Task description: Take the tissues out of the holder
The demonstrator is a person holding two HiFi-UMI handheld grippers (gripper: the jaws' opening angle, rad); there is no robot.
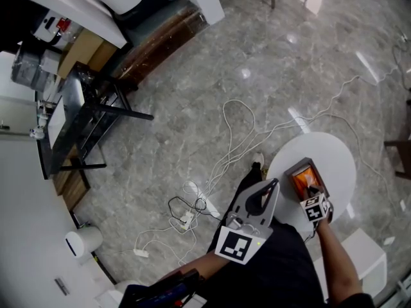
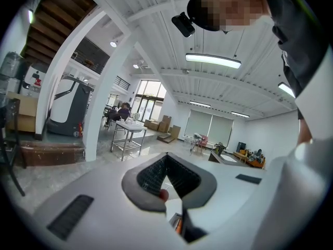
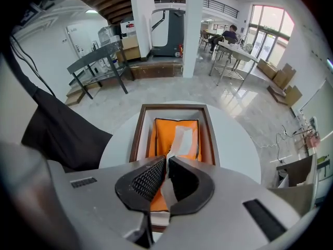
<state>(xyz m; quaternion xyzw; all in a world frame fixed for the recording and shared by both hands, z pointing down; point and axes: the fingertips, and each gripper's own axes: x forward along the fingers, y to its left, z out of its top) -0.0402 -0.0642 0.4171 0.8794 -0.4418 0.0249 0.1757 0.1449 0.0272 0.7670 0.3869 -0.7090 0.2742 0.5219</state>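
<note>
While the right gripper (image 3: 166, 163) points steeply down over the holder (image 3: 174, 107), its jaws are pinched on the white tissue (image 3: 182, 137) sticking up from the orange pack (image 3: 162, 136); the sheet runs right through the pads

The pack sits inside the brown-rimmed holder, and the holder sits on the round white table (image 3: 234, 150), near the edge on the person's side

Left gripper (image 2: 165, 156) is pressed together with nothing in it, held roughly level off to the side of the table, touching neither the holder nor the pack

Risks as I see them:
- bite looks like a narrow strip of a single sheet, so a quick pull could tear it or let it slip out of the pads
- nothing braces the holder, so if the sheet drags in the pack's slot, the pack or the whole holder could lift or slide toward the table edge
- a skewed pull could catch the sheet on the rim
- one sheet per pull, so emptying it looks a long way off
</note>
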